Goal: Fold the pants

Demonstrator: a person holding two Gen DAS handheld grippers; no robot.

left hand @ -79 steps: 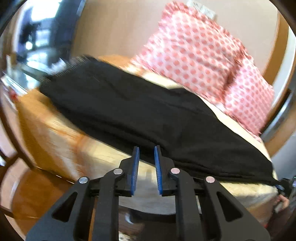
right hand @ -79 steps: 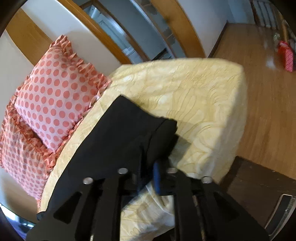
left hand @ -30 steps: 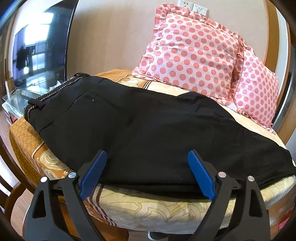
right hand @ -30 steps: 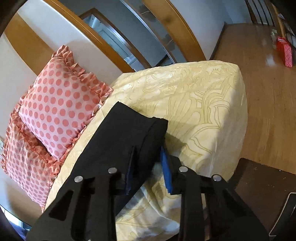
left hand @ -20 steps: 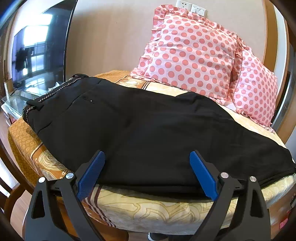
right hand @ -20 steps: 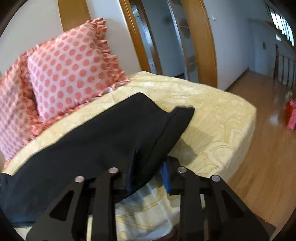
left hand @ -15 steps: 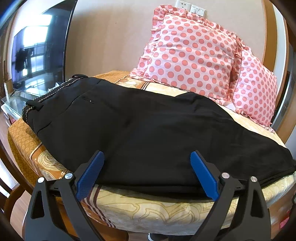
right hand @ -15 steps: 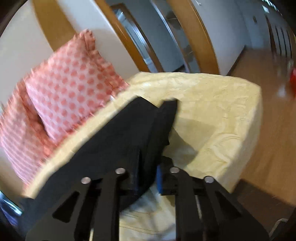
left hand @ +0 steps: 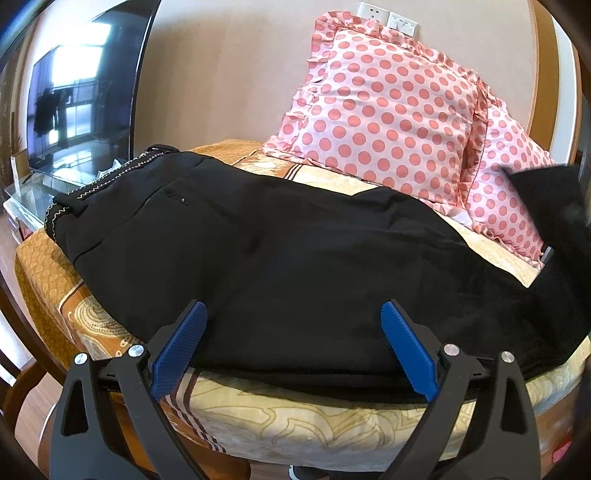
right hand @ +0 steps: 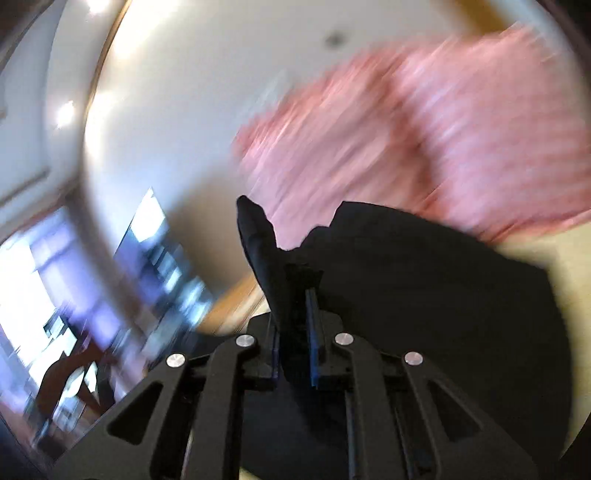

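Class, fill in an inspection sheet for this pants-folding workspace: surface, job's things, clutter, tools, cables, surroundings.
Surface: bed with a yellow patterned cover.
Job's things: black pants spread across the bed, waistband at left; the leg end is lifted off the bed.
Clutter: two pink dotted pillows at the wall.
Tools: left tool open wide at the near edge of the pants, holding nothing; right tool shut on the leg end.
Cables: nothing seen.
Surroundings: television at left, wall sockets above the pillows; right view blurred.
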